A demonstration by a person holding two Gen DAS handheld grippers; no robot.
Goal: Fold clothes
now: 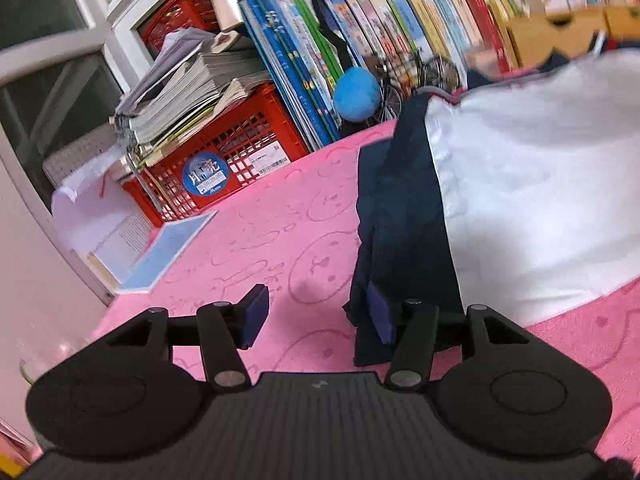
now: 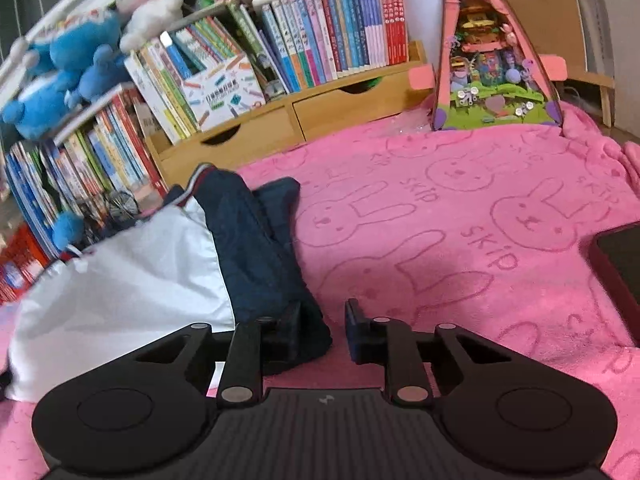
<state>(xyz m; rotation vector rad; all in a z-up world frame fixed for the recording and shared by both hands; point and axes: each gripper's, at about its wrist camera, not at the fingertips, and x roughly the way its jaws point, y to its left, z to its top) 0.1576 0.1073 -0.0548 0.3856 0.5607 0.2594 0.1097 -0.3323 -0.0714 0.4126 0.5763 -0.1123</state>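
A white garment (image 1: 540, 180) with navy sleeves lies on a pink rabbit-print blanket (image 1: 280, 220). In the left wrist view its navy sleeve (image 1: 400, 208) runs down the garment's left side. My left gripper (image 1: 318, 316) is open over the blanket, and its right pad touches the sleeve's lower end. In the right wrist view the white body (image 2: 132, 288) lies at the left, with the other navy sleeve (image 2: 256, 248) along its right side. My right gripper (image 2: 322, 330) is open at that sleeve's end. Its left finger (image 2: 288, 328) rests over the cloth without pinching it.
A red crate (image 1: 240, 152) under stacked magazines (image 1: 192, 84), upright books and a blue ball (image 1: 356, 94) line the blanket's far edge. An open booklet (image 1: 160, 252) lies at the left. A wooden drawer shelf (image 2: 320, 116), plush toys (image 2: 60, 80), a pink toy house (image 2: 492, 60) and a dark slab (image 2: 620, 268) border the blanket (image 2: 460, 240).
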